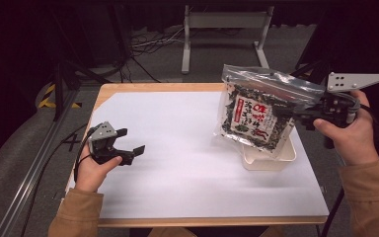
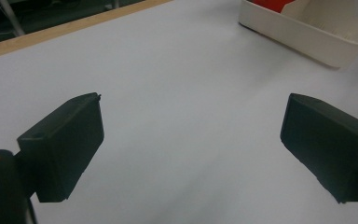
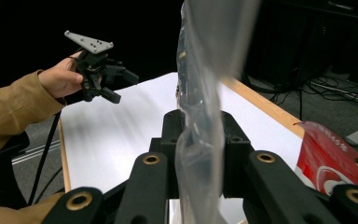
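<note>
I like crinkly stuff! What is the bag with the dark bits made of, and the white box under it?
The bag looks like thin clear plastic film: you can see the dark flakes through it, it shines, and it wrinkles where the right gripper pinches it. The white box seems to be hard, smooth plastic, with stiff, even walls; I can't be certain.

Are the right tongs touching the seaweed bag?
Touching. In the right gripper view, the right tongs are shut on the edge of the seaweed bag, plastic pinched between both jaws.
</note>
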Demonstrator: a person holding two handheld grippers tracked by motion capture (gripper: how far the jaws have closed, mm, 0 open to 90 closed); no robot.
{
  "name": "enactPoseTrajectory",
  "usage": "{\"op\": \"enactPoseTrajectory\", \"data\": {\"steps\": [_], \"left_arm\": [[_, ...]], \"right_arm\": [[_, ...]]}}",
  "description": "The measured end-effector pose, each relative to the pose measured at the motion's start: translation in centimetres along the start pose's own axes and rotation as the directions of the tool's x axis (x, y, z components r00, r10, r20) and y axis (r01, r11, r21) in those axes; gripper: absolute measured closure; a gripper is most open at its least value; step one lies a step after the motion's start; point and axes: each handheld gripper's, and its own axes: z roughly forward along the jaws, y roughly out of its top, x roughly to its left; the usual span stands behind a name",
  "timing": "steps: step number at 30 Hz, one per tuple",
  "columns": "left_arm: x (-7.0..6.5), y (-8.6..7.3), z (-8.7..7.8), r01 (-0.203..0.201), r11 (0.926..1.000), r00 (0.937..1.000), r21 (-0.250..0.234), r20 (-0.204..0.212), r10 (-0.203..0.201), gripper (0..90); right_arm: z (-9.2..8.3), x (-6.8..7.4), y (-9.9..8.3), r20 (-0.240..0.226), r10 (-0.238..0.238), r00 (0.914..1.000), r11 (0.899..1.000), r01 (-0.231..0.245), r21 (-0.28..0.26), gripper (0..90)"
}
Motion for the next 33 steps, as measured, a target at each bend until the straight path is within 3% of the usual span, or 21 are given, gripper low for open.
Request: {"op": "enactPoseTrajectory", "data": {"steps": [3,10,17,25,29,33], "left_arm": [[0.5,-0.4,0.1,0.021,0.9998,0.9996,0.0,-0.02,-0.021,6.3],[1.3,-1.2,0.3,0.062,0.998,0.9978,0.003,-0.022,-0.062,5.5],[1.3,-1.2,0.3,0.036,0.9993,0.9989,-0.009,-0.03,-0.036,4.8],[1.6,-1.6,0.4,0.052,0.9985,0.9982,-0.017,-0.029,-0.052,2.9],[1.8,-1.7,0.4,0.034,0.9993,0.9989,-0.014,-0.031,-0.034,2.9],[2.0,-1.9,0.5,0.041,0.999,0.9986,-0.015,-0.033,-0.041,2.6]], "right_arm": [[-0.3,-0.2,0.0,0.011,0.004,0.9999,1.0,-0.004,-0.005,75.7],[-1.1,-0.8,0.2,0.044,0.006,0.999,1.0,-0.006,-0.011,75.7],[-1.6,-1.5,0.0,0.097,0.009,0.9953,1.0,-0.007,-0.012,75.7],[-2.0,-2.1,-0.3,0.144,0.003,0.9895,1.0,-0.001,-0.017,75.7],[-2.3,-2.4,-0.4,0.169,0.003,0.9856,1.0,0.0,-0.016,75.7],[-2.5,-2.6,-0.5,0.22,0.018,0.9753,1.0,-0.017,-0.006,75.8]]}}
